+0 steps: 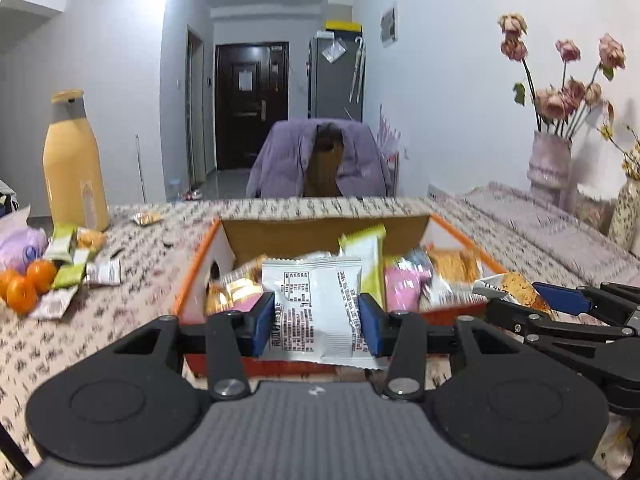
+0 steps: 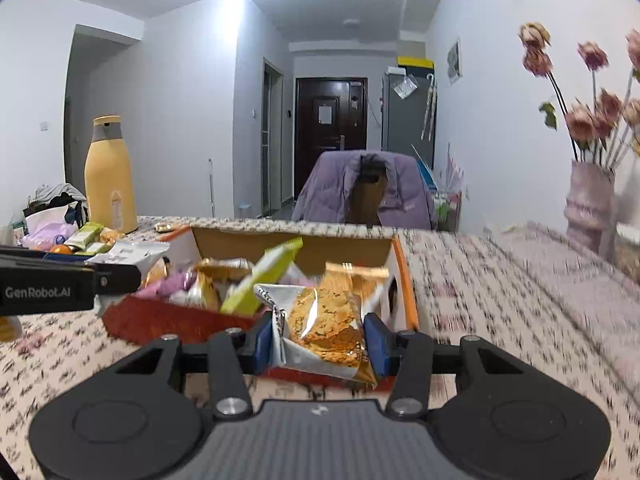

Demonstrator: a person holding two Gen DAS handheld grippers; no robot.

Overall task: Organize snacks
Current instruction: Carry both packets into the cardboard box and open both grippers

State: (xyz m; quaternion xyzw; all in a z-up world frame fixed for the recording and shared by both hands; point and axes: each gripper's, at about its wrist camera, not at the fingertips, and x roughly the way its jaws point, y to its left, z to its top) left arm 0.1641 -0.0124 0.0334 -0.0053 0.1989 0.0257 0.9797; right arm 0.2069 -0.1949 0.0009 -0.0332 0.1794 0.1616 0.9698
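Observation:
An open orange-edged cardboard box (image 1: 198, 258) sits on the table, holding several snack packets; it also shows in the right wrist view (image 2: 408, 280). My left gripper (image 1: 316, 320) is shut on a white snack packet (image 1: 316, 300) at the box's near edge. My right gripper (image 2: 318, 344) is shut on a silver-and-orange biscuit packet (image 2: 328, 324) at the box's near right corner; the right gripper also shows in the left wrist view (image 1: 520, 300). Loose green and white packets (image 1: 72, 268) lie on the table to the left.
A tall yellow bottle (image 1: 74, 164) stands at the back left, with small oranges (image 1: 24, 284) near it. A vase of dried flowers (image 1: 550, 168) stands at the right. A chair with a purple jacket (image 1: 288, 160) is behind the table (image 1: 120, 320).

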